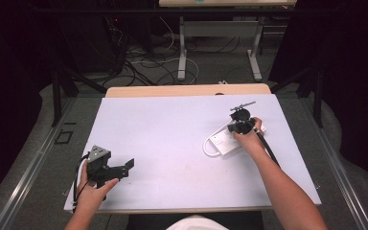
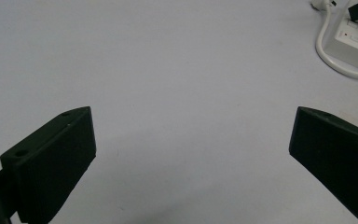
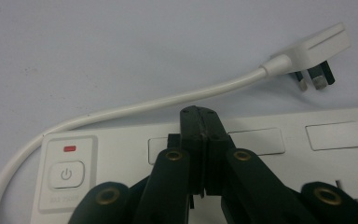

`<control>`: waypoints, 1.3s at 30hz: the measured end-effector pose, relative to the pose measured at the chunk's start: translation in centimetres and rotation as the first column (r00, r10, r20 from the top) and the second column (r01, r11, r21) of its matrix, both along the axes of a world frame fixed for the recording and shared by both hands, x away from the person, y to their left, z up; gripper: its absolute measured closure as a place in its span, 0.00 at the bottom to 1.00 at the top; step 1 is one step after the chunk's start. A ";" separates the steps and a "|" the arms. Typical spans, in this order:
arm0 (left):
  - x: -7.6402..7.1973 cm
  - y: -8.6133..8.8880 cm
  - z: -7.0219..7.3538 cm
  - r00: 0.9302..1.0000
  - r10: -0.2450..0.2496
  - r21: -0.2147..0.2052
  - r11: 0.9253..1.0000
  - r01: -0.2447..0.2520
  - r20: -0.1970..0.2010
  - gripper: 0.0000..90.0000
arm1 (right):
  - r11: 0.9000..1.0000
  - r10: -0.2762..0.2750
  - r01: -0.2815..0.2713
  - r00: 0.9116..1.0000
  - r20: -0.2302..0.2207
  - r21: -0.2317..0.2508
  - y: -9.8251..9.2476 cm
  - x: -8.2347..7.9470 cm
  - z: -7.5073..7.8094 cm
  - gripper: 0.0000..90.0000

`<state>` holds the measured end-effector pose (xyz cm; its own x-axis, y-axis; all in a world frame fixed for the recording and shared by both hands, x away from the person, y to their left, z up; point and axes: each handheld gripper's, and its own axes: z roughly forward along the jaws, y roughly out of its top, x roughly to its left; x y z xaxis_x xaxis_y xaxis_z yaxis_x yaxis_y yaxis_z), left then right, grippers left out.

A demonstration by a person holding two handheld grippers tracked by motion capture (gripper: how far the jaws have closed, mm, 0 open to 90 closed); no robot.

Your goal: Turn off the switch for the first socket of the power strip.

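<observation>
Two grippers are at work over a white-topped bench [image 1: 172,143], one in each of the person's hands. The right gripper [image 3: 200,114] is down on a white power strip [image 3: 261,154] that lies toward the right side of the bench, set at a slant with its near end pointing back toward the person. Its fingers [image 3: 191,126] are clenched tight together, with nothing between them, and their tips rest on the strip's top face, just beside a row of blank rectangular covers and not far from the power button [image 3: 66,174] with its small red light at the end of the strip. From that switch end a short white cable [image 3: 135,107] loops out across the bench and ends in a white three-pin plug [image 3: 310,51] lying loose on the surface beyond the strip, pins tilted toward the bench.

From the high view, the right hand [image 1: 249,139] grips its tool over the strip's middle, forearm stretched in from the lower right. The left gripper [image 1: 106,168] sits well apart, near the front left corner of the bench, held low in the left hand [image 1: 93,191]. Its fingers [image 2: 51,163] are released, spread wide over bare bench with nothing between them, pointing across toward the strip.
</observation>
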<state>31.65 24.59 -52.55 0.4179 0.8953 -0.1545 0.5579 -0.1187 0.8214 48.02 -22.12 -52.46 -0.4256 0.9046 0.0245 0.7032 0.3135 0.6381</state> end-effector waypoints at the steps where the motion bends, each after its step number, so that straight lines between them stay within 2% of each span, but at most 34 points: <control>1: 0.0 0.0 0.0 1.000 0.000 0.000 1.000 0.000 -0.002 0.00 | 1.000 -0.007 0.007 1.000 -0.005 -0.005 0.2 0.1 0.1 1.00; 7: 0.0 0.0 0.0 1.000 0.000 -0.001 1.000 0.000 -0.002 0.00 | 1.000 -0.004 0.004 1.000 -0.014 0.002 0.5 0.1 0.3 1.00; 23: 0.0 0.0 0.0 1.000 0.001 0.000 1.000 -0.001 -0.001 0.00 | 0.999 0.037 -0.037 0.999 0.019 0.013 1.1 -0.5 1.7 0.93; 24: 0.0 0.0 0.0 1.000 0.001 -0.001 1.000 -0.001 -0.001 0.00 | 0.999 0.033 -0.034 0.999 0.022 0.033 1.3 -0.6 1.7 0.93; 27: 0.0 0.0 0.0 1.000 0.001 0.000 1.000 -0.001 -0.001 0.00 | 0.999 0.049 -0.050 0.999 0.022 0.021 1.3 -0.8 2.1 0.90; 32: 0.0 0.0 0.0 1.000 0.001 0.000 1.000 -0.001 -0.001 0.00 | 0.997 0.060 -0.061 0.998 0.027 0.044 1.3 -1.2 2.7 0.80; 39: 0.0 0.0 0.0 1.000 0.001 -0.002 1.000 -0.001 -0.004 0.00 | 0.997 0.066 -0.067 0.997 0.027 0.043 1.1 -1.8 3.1 0.71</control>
<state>31.62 24.56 -52.55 0.4165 0.8953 -0.1578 0.5610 -0.1165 0.8196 46.25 -20.98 -49.34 -0.4861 0.8724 0.0517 0.6647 0.3307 0.6699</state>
